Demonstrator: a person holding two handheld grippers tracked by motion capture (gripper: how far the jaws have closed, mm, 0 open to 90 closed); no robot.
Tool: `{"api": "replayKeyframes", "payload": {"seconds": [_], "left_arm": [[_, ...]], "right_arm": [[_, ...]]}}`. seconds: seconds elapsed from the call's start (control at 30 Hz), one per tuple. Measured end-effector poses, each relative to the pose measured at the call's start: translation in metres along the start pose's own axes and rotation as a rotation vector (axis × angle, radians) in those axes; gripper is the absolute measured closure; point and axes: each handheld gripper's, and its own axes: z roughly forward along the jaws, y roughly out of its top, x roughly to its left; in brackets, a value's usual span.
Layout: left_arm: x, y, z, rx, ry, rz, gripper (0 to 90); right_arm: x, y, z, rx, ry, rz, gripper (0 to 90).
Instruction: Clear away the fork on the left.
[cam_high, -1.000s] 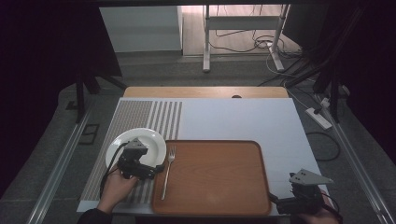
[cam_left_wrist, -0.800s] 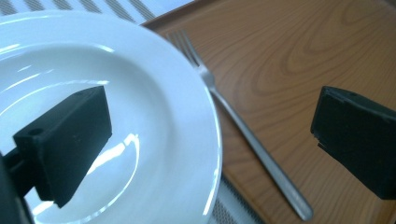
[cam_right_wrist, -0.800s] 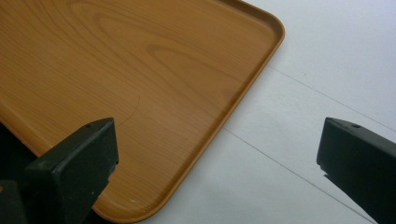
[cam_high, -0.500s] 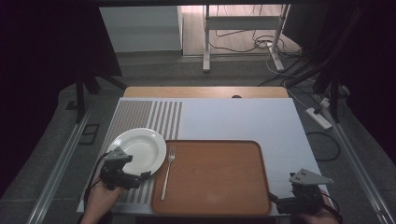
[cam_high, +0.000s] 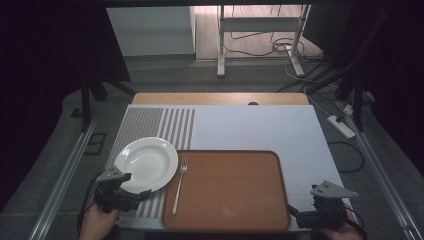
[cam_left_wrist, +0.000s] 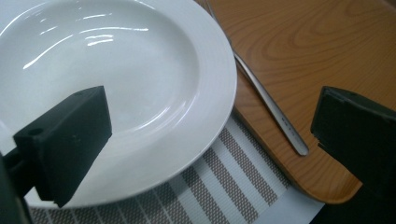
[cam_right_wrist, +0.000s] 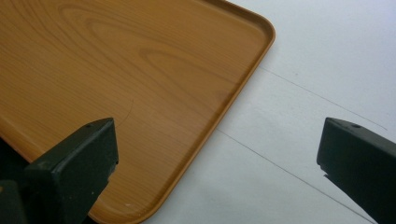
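Observation:
A white plate (cam_high: 145, 164) (cam_left_wrist: 116, 88) lies on the striped mat, left of the brown wooden tray (cam_high: 227, 187) (cam_left_wrist: 299, 56) (cam_right_wrist: 116, 70). A silver fork (cam_high: 179, 184) (cam_left_wrist: 271, 105) rests on the tray's left edge, tines pointing away. My left gripper (cam_high: 127, 194) (cam_left_wrist: 210, 140) is open at the plate's near rim, holding nothing. Over the tray's near right corner my right gripper (cam_high: 300, 216) (cam_right_wrist: 215, 163) is open and empty.
The white table surface (cam_high: 260, 130) (cam_right_wrist: 327, 60) stretches behind and to the right of the tray. A striped mat (cam_high: 165, 125) (cam_left_wrist: 219, 186) covers the left part. Beyond the table are a stand's legs (cam_high: 220, 45) and cables on the floor.
My left gripper has drawn back from over the plate to the plate's near left rim. The plate now lies uncovered. The right gripper has stayed in place.

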Motion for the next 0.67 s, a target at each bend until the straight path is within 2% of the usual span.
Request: {"api": "replayKeyframes", "payload": {"seconds": [0.37, 0.53, 0.67], "left_arm": [[0.001, -0.014, -0.013, -0.014, 0.017, -0.02, 0.0], [0.0, -0.016, -0.015, -0.011, 0.032, -0.022, 0.0], [0.0, -0.015, -0.013, -0.003, 0.029, -0.022, 0.0]], "right_arm": [[0.001, 0.0, 0.0, 0.001, -0.01, -0.004, 0.0], [0.001, 0.0, 0.0, 0.002, -0.012, -0.007, 0.0], [0.002, 0.0, 0.001, 0.004, -0.014, -0.012, 0.0]]}}
